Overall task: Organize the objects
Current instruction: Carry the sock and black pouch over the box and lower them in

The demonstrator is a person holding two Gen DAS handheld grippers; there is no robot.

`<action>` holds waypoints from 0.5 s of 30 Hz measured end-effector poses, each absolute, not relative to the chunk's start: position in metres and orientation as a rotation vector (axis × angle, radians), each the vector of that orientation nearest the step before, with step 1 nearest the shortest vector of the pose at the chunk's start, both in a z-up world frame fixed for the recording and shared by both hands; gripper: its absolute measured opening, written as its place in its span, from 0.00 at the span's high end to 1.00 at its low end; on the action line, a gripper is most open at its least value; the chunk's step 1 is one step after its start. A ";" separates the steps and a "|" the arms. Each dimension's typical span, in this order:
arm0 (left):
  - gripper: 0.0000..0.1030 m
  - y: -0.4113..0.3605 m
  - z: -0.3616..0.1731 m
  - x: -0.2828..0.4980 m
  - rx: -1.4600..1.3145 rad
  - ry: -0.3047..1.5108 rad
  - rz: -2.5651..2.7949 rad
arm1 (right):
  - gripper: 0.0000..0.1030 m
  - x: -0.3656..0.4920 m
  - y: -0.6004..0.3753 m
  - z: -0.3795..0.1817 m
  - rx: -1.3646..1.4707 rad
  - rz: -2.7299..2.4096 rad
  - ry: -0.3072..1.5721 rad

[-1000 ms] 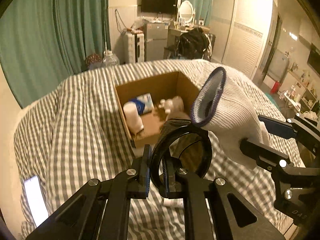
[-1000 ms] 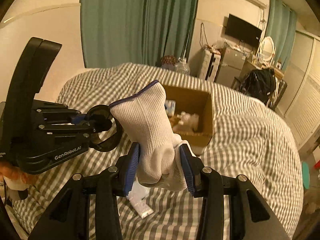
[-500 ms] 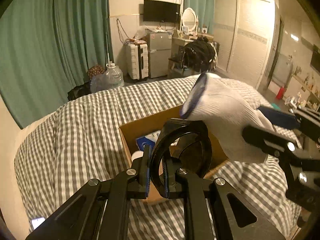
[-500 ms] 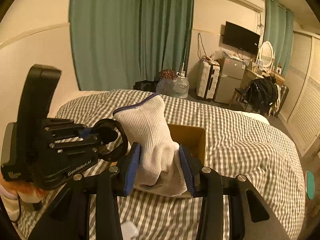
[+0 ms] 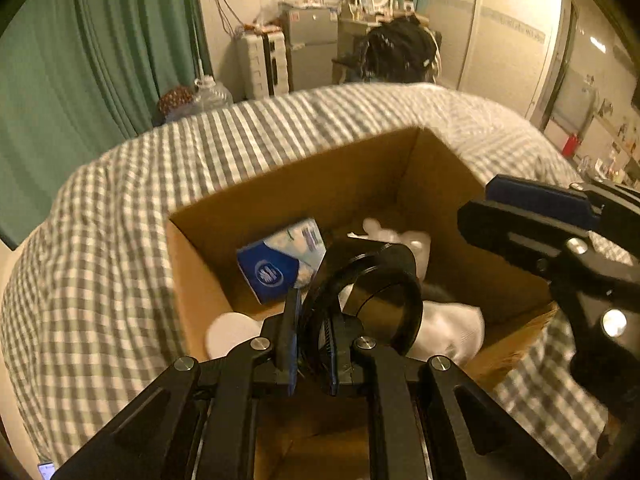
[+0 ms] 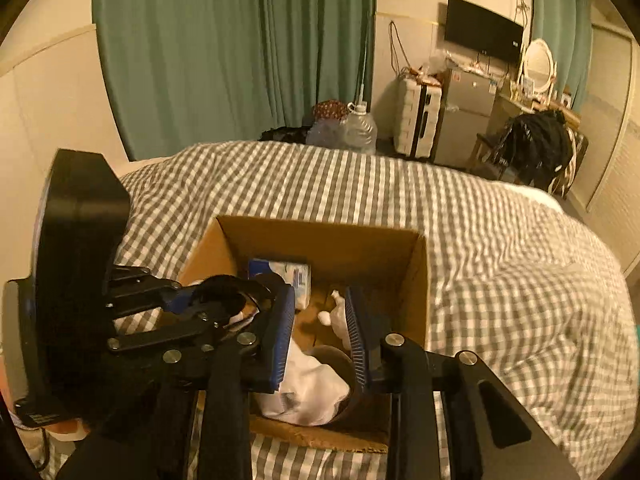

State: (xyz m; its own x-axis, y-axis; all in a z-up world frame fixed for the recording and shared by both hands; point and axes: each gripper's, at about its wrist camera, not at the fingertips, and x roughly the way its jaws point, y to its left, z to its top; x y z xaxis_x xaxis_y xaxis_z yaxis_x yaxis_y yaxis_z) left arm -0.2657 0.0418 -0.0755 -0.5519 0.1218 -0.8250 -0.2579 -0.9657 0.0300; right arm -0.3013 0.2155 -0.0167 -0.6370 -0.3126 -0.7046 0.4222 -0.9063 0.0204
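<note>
Two grippers are seen above an open cardboard box (image 5: 332, 184) that rests on a bed with a grey-and-white checked cover (image 5: 120, 248). A black ring-shaped object (image 5: 372, 280) is clamped between the closed fingers of the left gripper (image 5: 312, 360), just above the box's near side. The right gripper (image 6: 320, 344) is held over the box with its jaws spread and nothing between them; its blue pads (image 6: 282, 340) are seen on either side of the gap. A white glove (image 6: 308, 388) is found lying inside the box, below that gap, near the front wall. A blue-and-white tissue pack (image 5: 280, 264), a white round-topped container (image 5: 230, 334) and a pale soft item (image 5: 394, 240) are also seen in the box.
</note>
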 end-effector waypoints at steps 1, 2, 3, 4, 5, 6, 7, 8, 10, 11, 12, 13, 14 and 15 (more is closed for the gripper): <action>0.88 0.043 -0.079 -0.267 -1.362 0.226 2.575 | 0.75 -0.304 0.220 -0.022 1.053 -2.512 0.181; 0.85 0.045 -0.082 -0.267 -1.368 0.233 2.570 | 0.75 -0.306 0.224 -0.028 1.068 -2.505 0.162; 0.82 0.046 -0.083 -0.266 -1.373 0.240 2.566 | 0.74 -0.305 0.226 -0.032 1.079 -2.502 0.151; 0.72 0.046 -0.084 -0.266 -1.381 0.238 2.559 | 0.71 -0.305 0.230 -0.035 1.089 -2.505 0.137; 0.60 0.046 -0.083 -0.265 -1.389 0.233 2.554 | 0.61 -0.304 0.234 -0.036 1.095 -2.508 0.127; 0.53 0.045 -0.081 -0.263 -1.396 0.212 2.540 | 0.50 -0.302 0.238 -0.036 1.096 -2.516 0.115; 0.39 0.046 -0.079 -0.261 -1.403 0.207 2.539 | 0.46 -0.300 0.244 -0.034 1.090 -2.529 0.098; 0.29 0.046 -0.076 -0.256 -1.403 0.198 2.532 | 0.44 -0.296 0.247 -0.031 1.085 -2.536 0.086; 0.15 0.049 -0.068 -0.245 -1.406 0.196 2.503 | 0.41 -0.284 0.253 -0.022 1.077 -2.545 0.077; 0.11 0.050 -0.061 -0.237 -1.396 0.220 2.524 | 0.38 -0.279 0.255 -0.017 1.074 -2.550 0.081; 0.10 0.050 -0.055 -0.231 -1.380 0.247 2.541 | 0.37 -0.271 0.257 -0.011 1.065 -2.561 0.093; 0.10 0.051 -0.049 -0.224 -1.367 0.276 2.550 | 0.37 -0.265 0.258 -0.006 1.056 -2.569 0.104; 0.09 0.051 -0.042 -0.218 -1.356 0.299 2.558 | 0.37 -0.257 0.259 0.000 1.047 -2.574 0.116; 0.09 0.051 -0.036 -0.214 -1.353 0.308 2.562 | 0.36 -0.247 0.260 0.007 1.034 -2.582 0.128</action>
State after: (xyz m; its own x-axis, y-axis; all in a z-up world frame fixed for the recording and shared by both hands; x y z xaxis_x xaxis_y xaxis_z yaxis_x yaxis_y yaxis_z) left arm -0.2136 0.0515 -0.0359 -0.5484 0.1022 -0.8299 -0.2957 -0.9521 0.0782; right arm -0.2475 0.2603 0.0070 -0.6697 -0.2915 -0.6831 0.3578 -0.9326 0.0473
